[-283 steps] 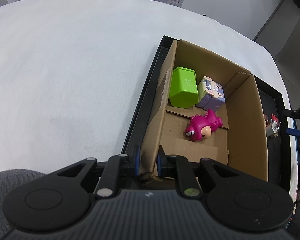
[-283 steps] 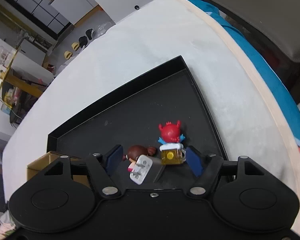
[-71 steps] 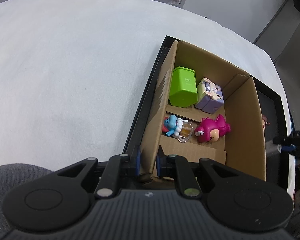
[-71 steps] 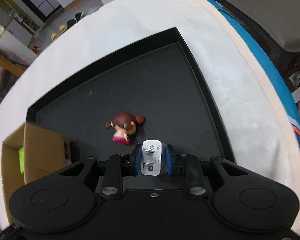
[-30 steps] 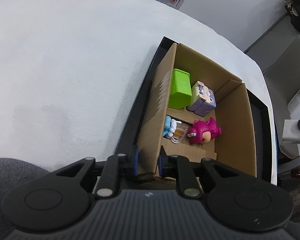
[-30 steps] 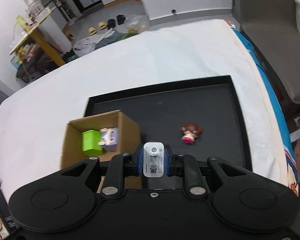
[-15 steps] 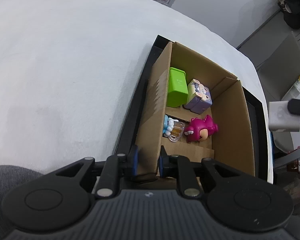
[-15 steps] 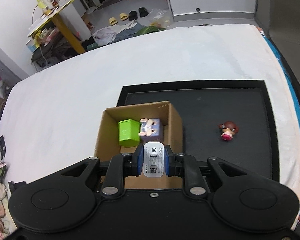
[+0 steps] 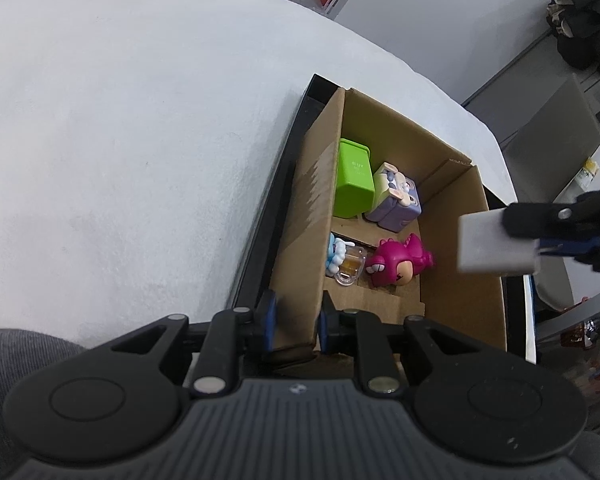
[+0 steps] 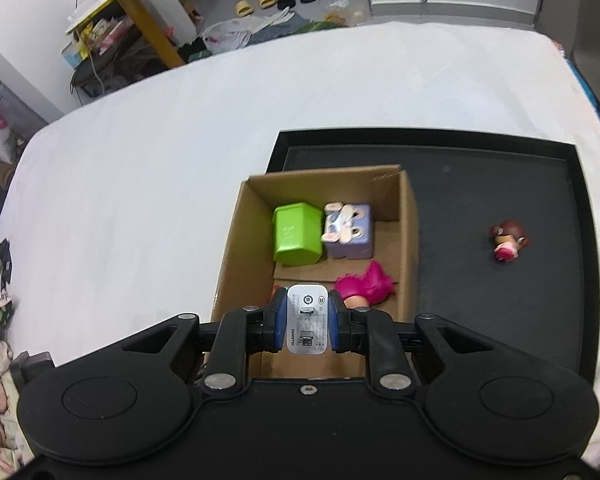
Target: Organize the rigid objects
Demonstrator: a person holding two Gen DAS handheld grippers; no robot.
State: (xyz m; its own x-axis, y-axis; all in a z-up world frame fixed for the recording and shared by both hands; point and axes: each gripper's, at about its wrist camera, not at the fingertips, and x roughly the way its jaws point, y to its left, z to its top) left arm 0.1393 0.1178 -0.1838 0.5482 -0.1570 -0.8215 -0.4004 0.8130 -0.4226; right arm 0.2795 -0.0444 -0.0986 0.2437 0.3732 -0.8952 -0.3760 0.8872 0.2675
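Observation:
An open cardboard box [image 9: 312, 208] [image 10: 407, 236] stands in a black tray [image 10: 500, 184]. My left gripper [image 9: 295, 316] is shut on the box's near left wall. My right gripper [image 10: 306, 322] is shut on a white charger plug [image 10: 307, 319] and hangs over the box's near end. In the left wrist view the plug [image 9: 496, 240] floats above the box's right wall. Inside the box lie a green block [image 9: 354, 178] [image 10: 298, 232], a purple rabbit cube [image 9: 396, 196] [image 10: 348, 230], a magenta dinosaur toy [image 9: 396, 264] [image 10: 366, 282] and a blue figure with a beer mug [image 9: 66, 258].
A small brown-haired doll [image 10: 508, 240] lies on the tray's bare floor right of the box. The tray rests on a white padded surface [image 10: 140, 160]. A grey sleeve [image 9: 16, 360] shows at the lower left. Floor clutter and a yellow table [image 10: 132, 0] lie beyond.
My right gripper has carried the plug leftward from over the tray to above the box's near end. The left gripper keeps its hold on the box wall.

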